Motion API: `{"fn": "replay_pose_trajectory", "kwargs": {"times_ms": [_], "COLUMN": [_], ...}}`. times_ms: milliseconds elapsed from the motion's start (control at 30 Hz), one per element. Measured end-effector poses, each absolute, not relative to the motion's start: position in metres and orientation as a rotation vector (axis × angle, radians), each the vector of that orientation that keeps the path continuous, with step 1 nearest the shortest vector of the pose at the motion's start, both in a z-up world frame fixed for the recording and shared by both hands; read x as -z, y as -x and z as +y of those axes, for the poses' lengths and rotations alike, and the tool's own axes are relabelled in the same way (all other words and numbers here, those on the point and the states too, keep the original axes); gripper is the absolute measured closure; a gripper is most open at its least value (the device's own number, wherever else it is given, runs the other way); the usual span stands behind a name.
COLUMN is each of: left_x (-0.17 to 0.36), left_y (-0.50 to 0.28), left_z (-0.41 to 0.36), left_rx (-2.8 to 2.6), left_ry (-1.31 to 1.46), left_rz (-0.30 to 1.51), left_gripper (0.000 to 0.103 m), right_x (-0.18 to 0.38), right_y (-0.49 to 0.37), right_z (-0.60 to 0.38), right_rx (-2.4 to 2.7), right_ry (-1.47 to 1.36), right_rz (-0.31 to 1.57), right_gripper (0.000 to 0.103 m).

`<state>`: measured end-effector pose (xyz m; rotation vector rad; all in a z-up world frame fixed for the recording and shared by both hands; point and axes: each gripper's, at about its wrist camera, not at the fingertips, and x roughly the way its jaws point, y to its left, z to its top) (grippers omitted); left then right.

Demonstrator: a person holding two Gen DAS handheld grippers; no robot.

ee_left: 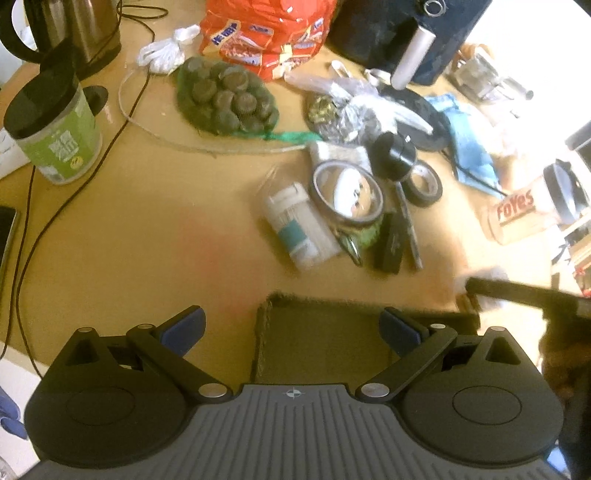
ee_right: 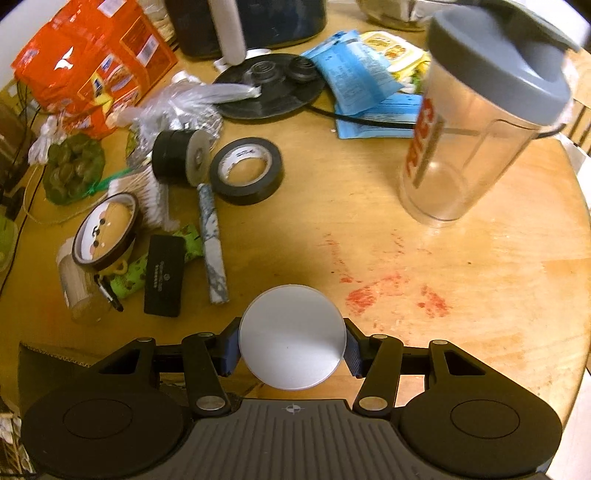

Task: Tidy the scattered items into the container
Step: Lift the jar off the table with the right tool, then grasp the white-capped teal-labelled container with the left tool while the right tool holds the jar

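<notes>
At seven o'clock from my right gripper (ee_right: 291,350), pinching a white disc (ee_right: 291,338), lies the dark tray (ee_right: 40,363); my left gripper (ee_left: 291,328) hangs spread above it.

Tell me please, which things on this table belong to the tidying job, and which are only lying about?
Belong to the job:
white round item, held in the right gripper
dark container
black tape roll
brown tape roll
black flat case

Probably only lying about:
kettle
green canister
clear shaker cup
orange snack bag
</notes>
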<state>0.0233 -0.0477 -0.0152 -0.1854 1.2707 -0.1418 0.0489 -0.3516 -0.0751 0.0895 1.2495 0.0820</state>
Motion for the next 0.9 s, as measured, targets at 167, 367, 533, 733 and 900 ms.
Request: {"fn": "replay_pose_trajectory", "kwargs": {"times_ms": [167,367,533,733,900], "left_x": [0.024,0.045,0.067,0.090,0.109], "left_y": [-0.046,-0.075,-0.097,-0.114,-0.121], "left_z": [-0.034,-0.008,0.003,0.003,0.005], "left_rx": [0.120,0.099,0.084,0.077,0.058], "left_ry": [0.222,0.377,0.520,0.599,0.679], "left_rz": [1.274,1.305,1.337,1.373,1.413], "left_gripper": [0.001,0.001,0.001,0.013,0.017], "right_x": [0.074,0.075,0.066,0.036,0.016], "right_y": [-0.043,-0.030,-0.014,0.009,0.026], "right_z": [-0.363,-0.377,-0.389,-0.393,-0.388], "right_rx": [-0.046,0.001,0.020,-0.015,-0.077], "right_ry": [-0.124,-0.155,-0.201,-0.256,-0.275], "right_rz": [1.245,1.249,1.220,1.151,1.109], "right_gripper": [0.046,0.046,0.046,0.046,0.046]}}
